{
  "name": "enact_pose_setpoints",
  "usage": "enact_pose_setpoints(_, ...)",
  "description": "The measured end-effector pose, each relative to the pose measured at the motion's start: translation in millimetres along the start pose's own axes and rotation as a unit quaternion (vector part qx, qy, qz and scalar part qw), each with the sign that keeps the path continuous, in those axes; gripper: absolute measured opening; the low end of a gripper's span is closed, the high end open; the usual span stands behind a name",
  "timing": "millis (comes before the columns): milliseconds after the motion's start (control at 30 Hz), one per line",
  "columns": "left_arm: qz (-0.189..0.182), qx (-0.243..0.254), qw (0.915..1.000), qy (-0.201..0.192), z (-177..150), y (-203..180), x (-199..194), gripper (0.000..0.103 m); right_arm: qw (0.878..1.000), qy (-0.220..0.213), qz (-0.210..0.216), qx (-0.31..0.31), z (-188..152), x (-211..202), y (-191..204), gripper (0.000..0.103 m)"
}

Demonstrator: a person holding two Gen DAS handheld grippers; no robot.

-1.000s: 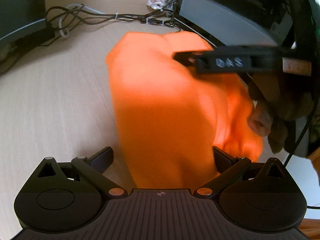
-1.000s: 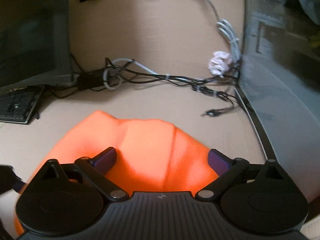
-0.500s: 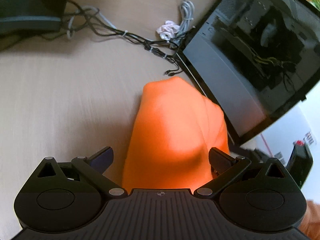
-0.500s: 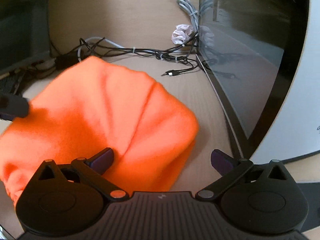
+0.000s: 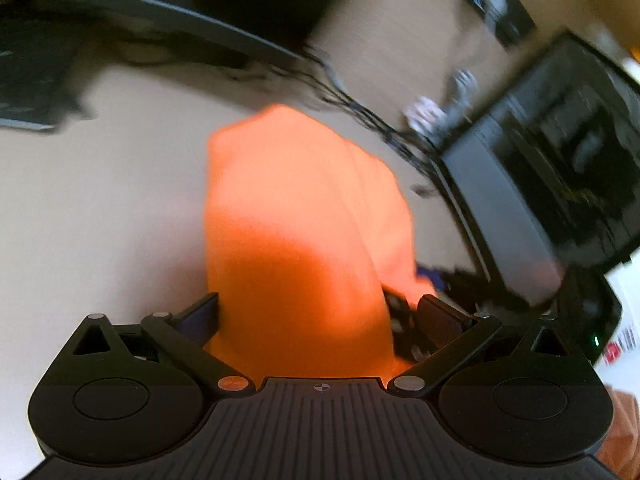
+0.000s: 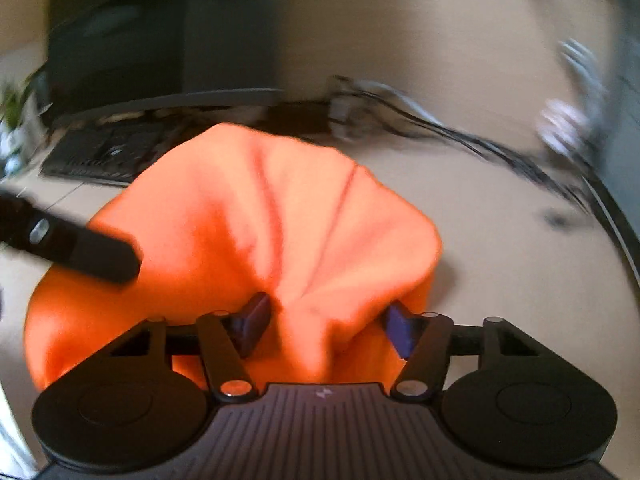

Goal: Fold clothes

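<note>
An orange garment lies bunched on the light wooden desk. My left gripper is open, its fingers wide apart on either side of the cloth's near end. In the right wrist view the garment gathers into folds between the fingers of my right gripper, which have closed partway and pinch a bunch of cloth. A finger of the left gripper reaches in from the left over the cloth. Both views are motion-blurred.
A dark computer case stands at the right. Tangled cables and a crumpled paper ball lie at the back. A keyboard and a monitor are at the back left.
My right gripper's fingers have closed in on a bunch of the orange cloth. Both grippers have swung round, and the garment has bunched up more.
</note>
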State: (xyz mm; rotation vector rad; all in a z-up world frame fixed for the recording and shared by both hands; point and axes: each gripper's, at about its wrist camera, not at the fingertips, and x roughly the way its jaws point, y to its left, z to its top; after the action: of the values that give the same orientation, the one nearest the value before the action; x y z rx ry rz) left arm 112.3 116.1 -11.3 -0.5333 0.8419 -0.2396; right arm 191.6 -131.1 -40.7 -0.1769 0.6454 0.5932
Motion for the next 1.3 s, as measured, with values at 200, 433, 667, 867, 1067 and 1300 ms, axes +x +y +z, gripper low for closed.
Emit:
enact_pose_setpoints(200, 0.062, -0.056, 0.9945, -0.063, 10, 62, -61, 0.103, 0.997, -0.005, 0.062, -0.047, 55, 78, 56, 0.064)
enact_pose_setpoints(433, 0.007, -0.017, 0.9911, -0.132, 70, 78, -94, 0.103, 0.991, -0.021, 0.062, -0.114, 81, 98, 88, 0.086)
enact_pose_setpoints(667, -0.034, -0.025, 0.9951, -0.089, 128, 86, -25, 0.103, 0.989, -0.08, 0.085, -0.087, 74, 19, 68, 0.087)
enact_pose_setpoints(867, -0.024, -0.05, 0.9947, -0.087, 144, 88, -4, 0.103, 0.982, -0.014, 0.166, -0.094, 43, 41, 88, 0.087)
enact_pose_setpoints(1067, 0.003, -0.012, 0.9917, -0.128, 96, 65, -78, 0.103, 0.983, -0.027, 0.16, -0.088, 47, 20, 69, 0.09)
enact_pose_setpoints(1300, 0.133, 0.096, 0.9852, -0.048, 26, 56, -78, 0.103, 0.972, -0.064, 0.123, -0.189, 29, -9, 80, 0.093)
